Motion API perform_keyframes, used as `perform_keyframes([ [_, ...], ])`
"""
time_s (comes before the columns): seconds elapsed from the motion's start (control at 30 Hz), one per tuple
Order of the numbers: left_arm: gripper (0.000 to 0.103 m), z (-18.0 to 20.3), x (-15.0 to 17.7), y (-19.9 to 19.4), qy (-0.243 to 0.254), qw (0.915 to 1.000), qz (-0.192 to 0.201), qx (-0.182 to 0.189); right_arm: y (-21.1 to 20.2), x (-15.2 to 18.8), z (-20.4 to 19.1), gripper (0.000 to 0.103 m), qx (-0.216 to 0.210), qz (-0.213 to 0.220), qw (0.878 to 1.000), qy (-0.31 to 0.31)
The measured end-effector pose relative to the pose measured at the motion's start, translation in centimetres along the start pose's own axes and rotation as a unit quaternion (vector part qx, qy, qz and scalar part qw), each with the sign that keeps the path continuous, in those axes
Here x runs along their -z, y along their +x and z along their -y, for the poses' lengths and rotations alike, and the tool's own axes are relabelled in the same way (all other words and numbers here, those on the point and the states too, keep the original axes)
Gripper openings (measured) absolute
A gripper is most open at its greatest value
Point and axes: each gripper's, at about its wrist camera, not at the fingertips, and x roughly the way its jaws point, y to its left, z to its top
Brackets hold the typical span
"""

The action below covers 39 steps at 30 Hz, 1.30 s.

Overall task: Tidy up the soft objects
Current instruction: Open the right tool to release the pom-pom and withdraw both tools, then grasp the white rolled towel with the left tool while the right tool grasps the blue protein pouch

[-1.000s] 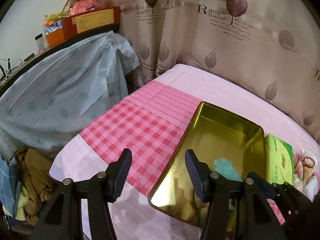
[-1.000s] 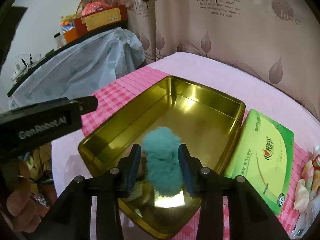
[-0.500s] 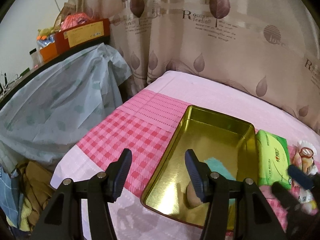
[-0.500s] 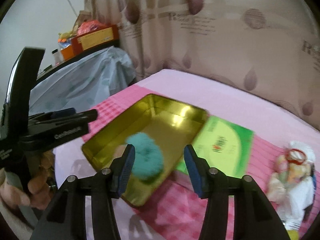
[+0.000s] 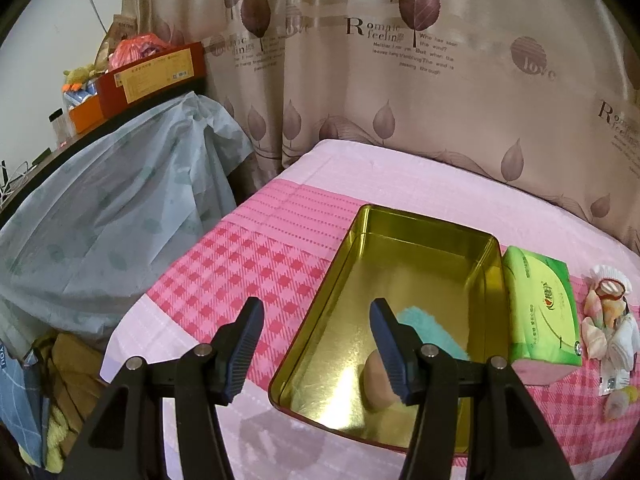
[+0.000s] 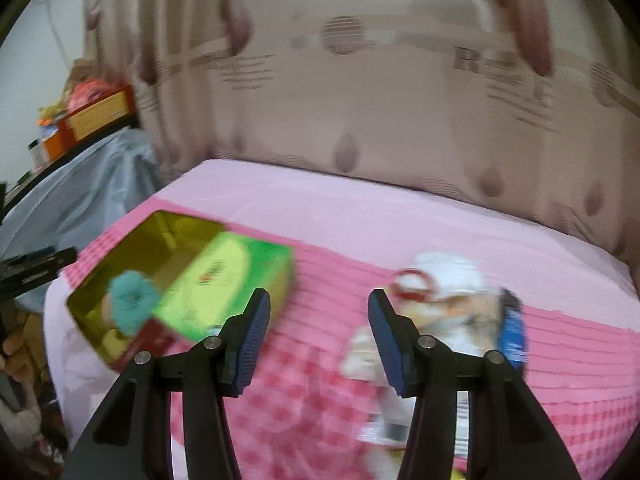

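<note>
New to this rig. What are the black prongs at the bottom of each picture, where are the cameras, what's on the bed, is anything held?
The prongs are handheld two-finger grippers, one per hand, each with a fisheye camera looking along its fingers. The left gripper is open and empty over the gold tin, which holds a teal fluffy thing and a tan one. Beside the tin lie a green tissue pack and a pile of small soft items. The right gripper has just been opening, holds nothing, and points at that pile; its picture is blurred.
</note>
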Motion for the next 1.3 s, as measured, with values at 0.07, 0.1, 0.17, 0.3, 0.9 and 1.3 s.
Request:
perform_keyframes([
  [0.07, 0.057, 0.1, 0.0, 0.1, 0.002, 1.0, 0.0, -0.002, -0.2, -0.1, 2.0, 0.048, 0.019, 0.0, 1.0, 0.01],
  [0.1, 0.057, 0.1, 0.0, 0.1, 0.003, 1.0, -0.001, -0.002, -0.3, 0.0, 3.0, 0.048, 0.028, -0.001, 1.0, 0.013],
  [0.17, 0.057, 0.2, 0.2, 0.3, 0.007, 1.0, -0.003, -0.006, -0.4, 0.2, 4.4, 0.049, 0.047, -0.006, 0.999, 0.016],
  [0.3, 0.057, 0.3, 0.4, 1.0, 0.011, 0.9998, -0.016, -0.01, -0.1, 1.0, 7.1, 0.049, 0.074, -0.017, 0.997, 0.023],
  [0.9, 0.057, 3.0, 1.3, 1.3, 0.064, 0.9976, -0.028, 0.0, 5.2, 5.1, 15.0, 0.049, 0.114, -0.087, 0.987, 0.074],
  [1.3, 0.057, 13.2, 1.7, -2.2, 0.143, 0.9846, -0.011, 0.099, 6.6, 6.9, 17.4, 0.049, 0.125, -0.097, 0.984, 0.081],
])
